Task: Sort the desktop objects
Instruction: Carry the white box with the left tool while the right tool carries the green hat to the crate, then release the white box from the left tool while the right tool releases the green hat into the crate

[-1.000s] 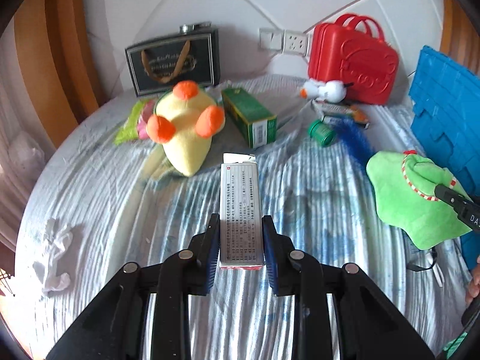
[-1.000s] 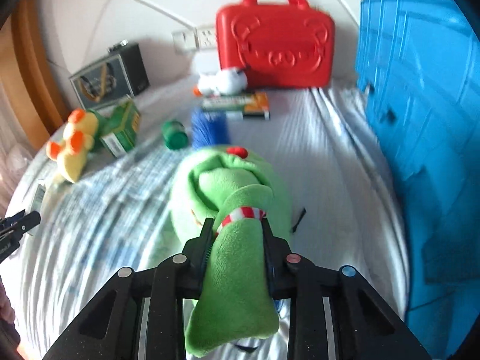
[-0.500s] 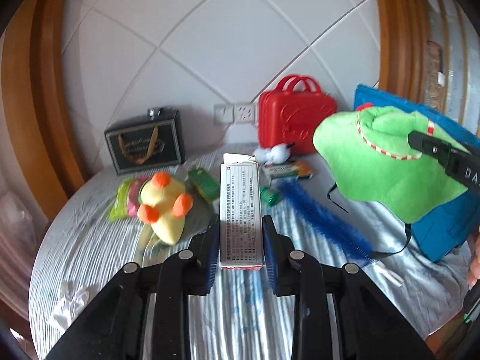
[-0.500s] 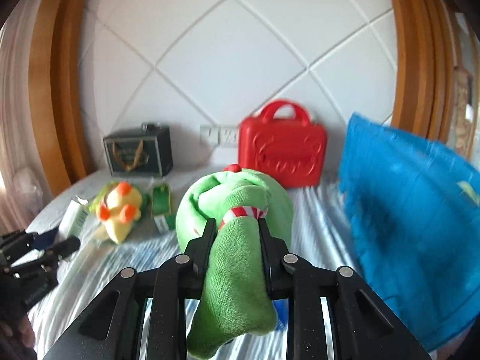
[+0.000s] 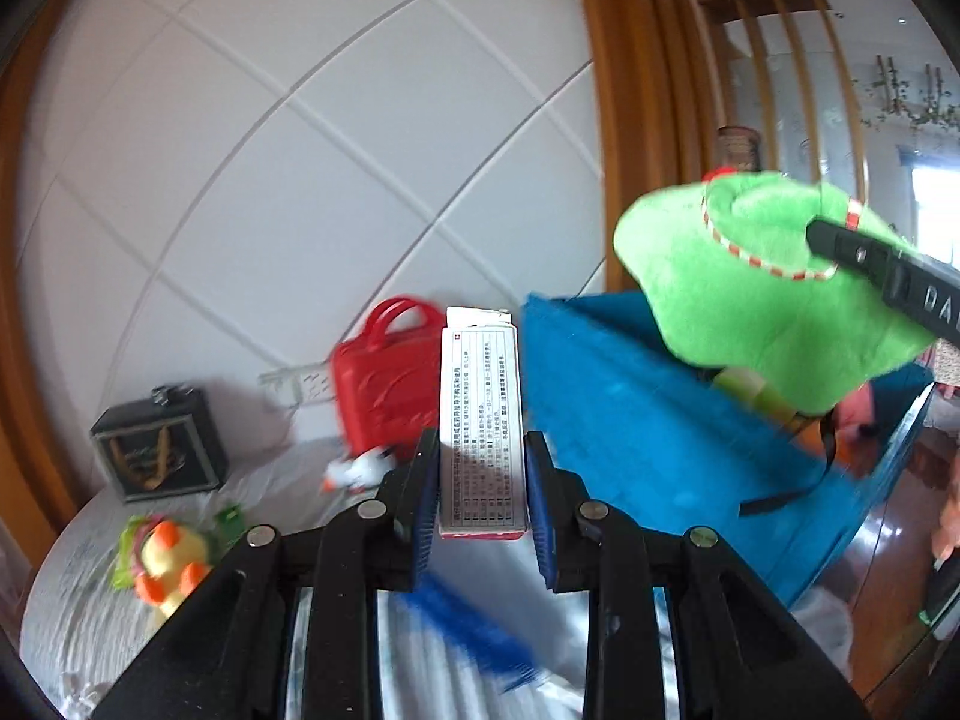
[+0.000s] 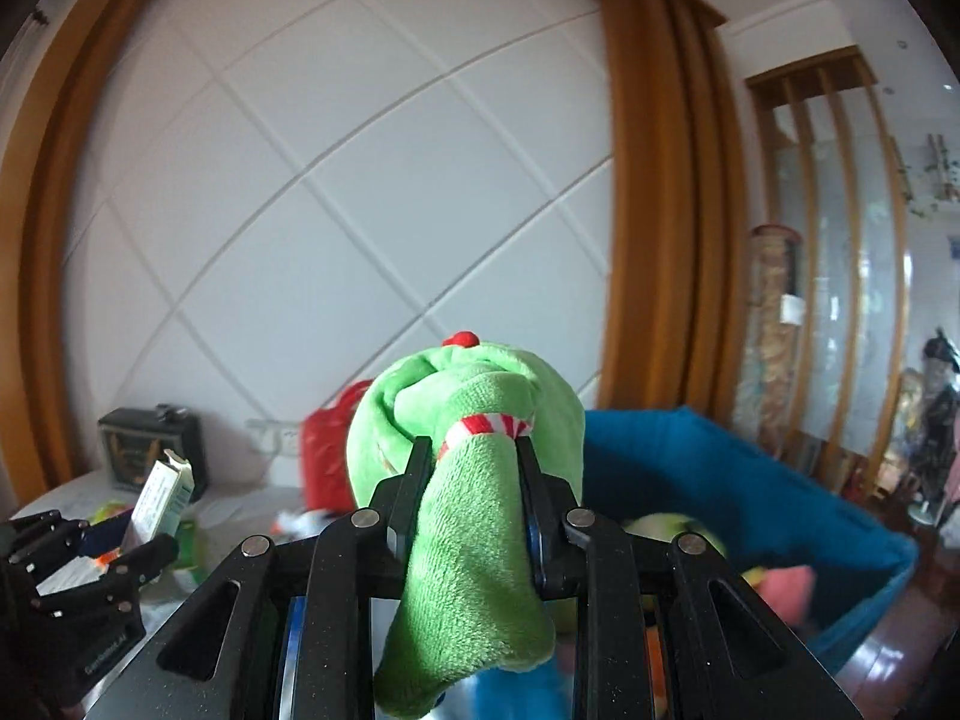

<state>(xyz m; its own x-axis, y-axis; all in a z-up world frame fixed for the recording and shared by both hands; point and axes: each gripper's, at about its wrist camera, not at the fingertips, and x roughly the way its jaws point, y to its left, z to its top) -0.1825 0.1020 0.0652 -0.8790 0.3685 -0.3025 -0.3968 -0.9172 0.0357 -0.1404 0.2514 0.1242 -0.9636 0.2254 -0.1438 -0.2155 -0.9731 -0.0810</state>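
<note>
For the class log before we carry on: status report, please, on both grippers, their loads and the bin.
Left gripper shut on white box. Right gripper shut on green plush. Both loads held above table level beside blue bin. Nothing seen blocking.

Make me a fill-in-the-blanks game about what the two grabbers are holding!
1. The left gripper is shut on a white printed cardboard ____.
2. The right gripper is shut on a fuzzy ____ plush toy with a red-and-white striped band.
3. The big fabric bin beside the toy is ____.

Missing words: box; green; blue
</note>
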